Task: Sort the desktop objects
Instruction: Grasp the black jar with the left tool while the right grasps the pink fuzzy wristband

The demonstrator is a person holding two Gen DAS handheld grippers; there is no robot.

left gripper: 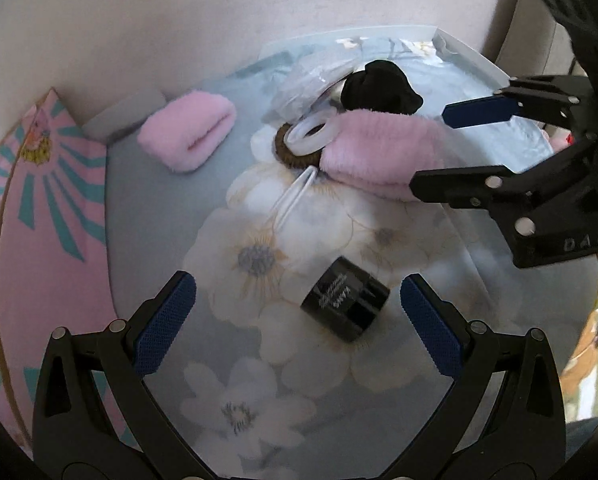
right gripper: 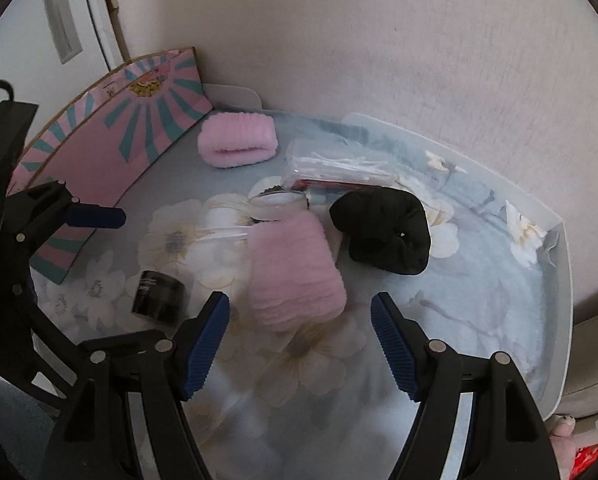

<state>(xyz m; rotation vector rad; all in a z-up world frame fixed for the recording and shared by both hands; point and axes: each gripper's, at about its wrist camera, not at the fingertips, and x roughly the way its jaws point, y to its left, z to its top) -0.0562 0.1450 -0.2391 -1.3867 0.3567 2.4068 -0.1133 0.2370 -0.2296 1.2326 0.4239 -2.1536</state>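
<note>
Right hand-held gripper [right gripper: 300, 344] — jaws spread, nothing between them. Just ahead: pink fluffy roll [right gripper: 295, 272] on floral cloth [right gripper: 479, 300]. Second pink roll [right gripper: 238, 143] farther back. Black scrunchie [right gripper: 383, 232] right of the near roll; black jar [right gripper: 159, 298] lying left — left hand-held gripper [right gripper: 99, 216] beyond.

Both wrist views look down (close) over shared floral cloth [left gripper: 259, 216].

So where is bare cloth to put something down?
Free: the near cloth in front of the right tool, and the stretch between the black scrunchie and tray rim. Crowded: the middle, around the near pink towel.
</note>
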